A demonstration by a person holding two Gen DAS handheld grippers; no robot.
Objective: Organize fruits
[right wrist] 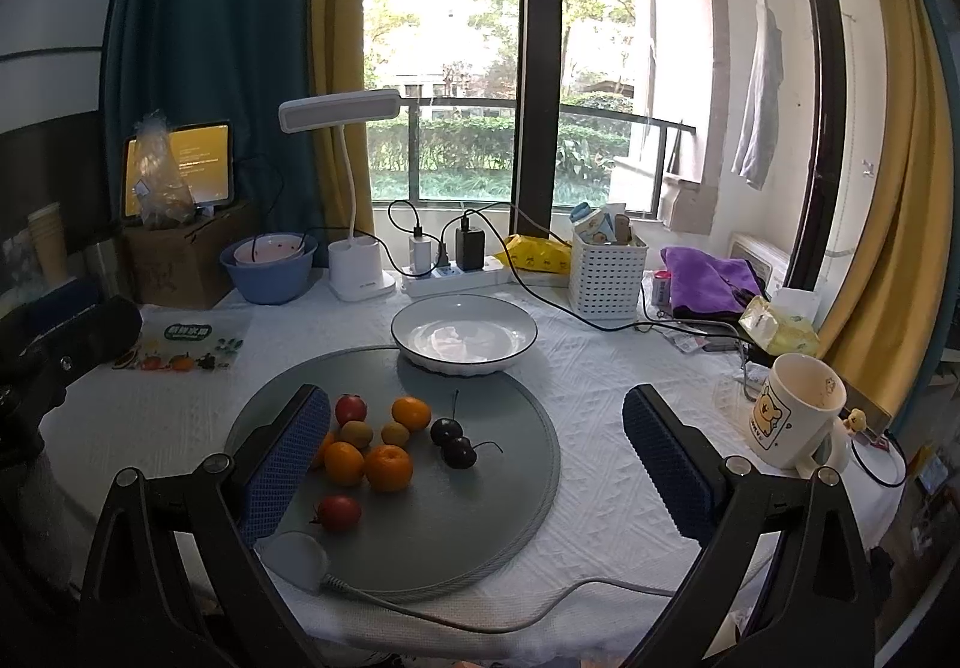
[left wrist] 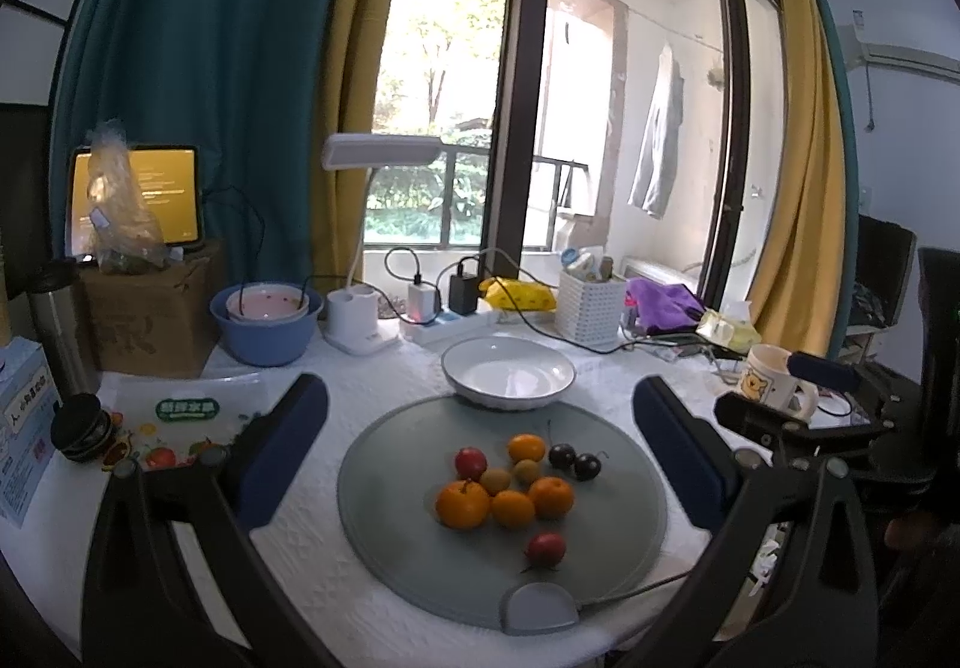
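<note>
Presently, nothing is lifted: sorting looks to be at its very start.

Landmark: round grey mat (left wrist: 606, 536), centre of the white-clothed table (left wrist: 372, 398).

Fruits, all on the mat, clustered near its middle:
- oranges, four, among them the largest orange (left wrist: 462, 504) at the near left of the cluster;
- small green-brown fruits, two, in the cluster's middle, e.g. (left wrist: 495, 480);
- red fruits, two: one (left wrist: 470, 462) at the far left of the cluster, one (left wrist: 546, 548) alone toward the mat's near edge;
- dark cherries (left wrist: 574, 461), a touching pair at the cluster's right, stems rising up and away to the far right. The round fruits show no long axis to speak of.

White bowl (left wrist: 509, 371): empty, resting on the mat's far edge; probably the destination.

Left gripper (left wrist: 480, 449): jaws spread wide, holding nothing, hovering with the cluster between them.
Right gripper (right wrist: 477, 446): likewise spread and empty, offset to the mat's right, its left pad (right wrist: 288, 458) hiding part of one orange.

Next move, as I judge it: pick a single fruit at the cluster's rim, descend and close gently. The lone red one or the cherries look easiest, since neighbours crowd the rest.
</note>
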